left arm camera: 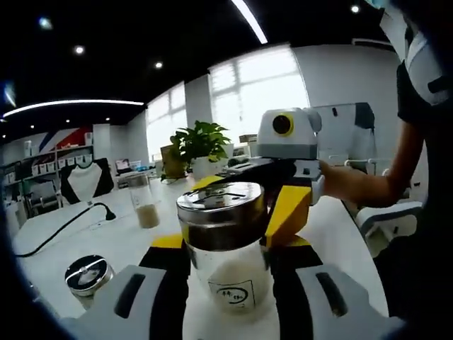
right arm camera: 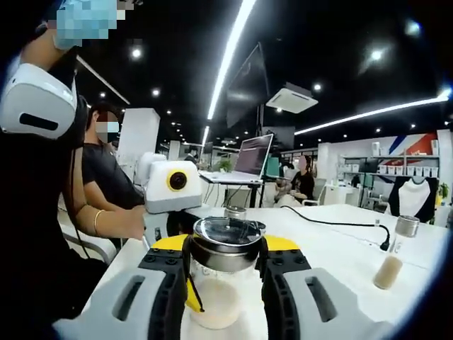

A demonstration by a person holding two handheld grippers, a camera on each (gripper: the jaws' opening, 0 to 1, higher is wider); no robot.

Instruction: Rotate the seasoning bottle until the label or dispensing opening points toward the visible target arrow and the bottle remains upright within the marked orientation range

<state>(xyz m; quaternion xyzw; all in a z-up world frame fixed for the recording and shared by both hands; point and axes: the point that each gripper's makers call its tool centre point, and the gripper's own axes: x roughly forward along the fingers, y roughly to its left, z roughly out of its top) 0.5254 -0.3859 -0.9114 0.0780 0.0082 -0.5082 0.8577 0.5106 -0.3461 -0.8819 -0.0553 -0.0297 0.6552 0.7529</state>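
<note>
Glass seasoning bottle (left arm camera: 228, 248) w/ a shiny metal lid is seen upright on the white table (left arm camera: 106, 241), centre of the left gripper view, between the jaws of the left gripper (left arm camera: 228, 301). A small white label w/ dark characters faces that camera, low on the glass; pale powder fills the bottom part. In the right gripper view the same bottle (right arm camera: 225, 273) is seen from the opposite side, lid lens-like on top, no label visible from there.

Left gripper: jaws sit close on either side of the bottle body, apparently pinching it, though actual contact is hard to confirm. Right gripper (right arm camera: 225, 283): black-padded jaws w/ yellow backs are pressed against the bottle just under the lid, gripping it from both sides. Each gripper is seen in the other's view behind the bottle, held by a person's hand (left arm camera: 340, 185).

Further out: a second bottle w/ metal lid (left arm camera: 88, 276) stands near the left jaw; a tall glass w/ beige contents (left arm camera: 145, 205) is well apart toward the back, beside a black cable (left arm camera: 67, 227). A potted plant (left arm camera: 202, 145) stands behind. A laptop (right arm camera: 251, 157) and seated persons are seen in the bkgd of the right gripper view.
</note>
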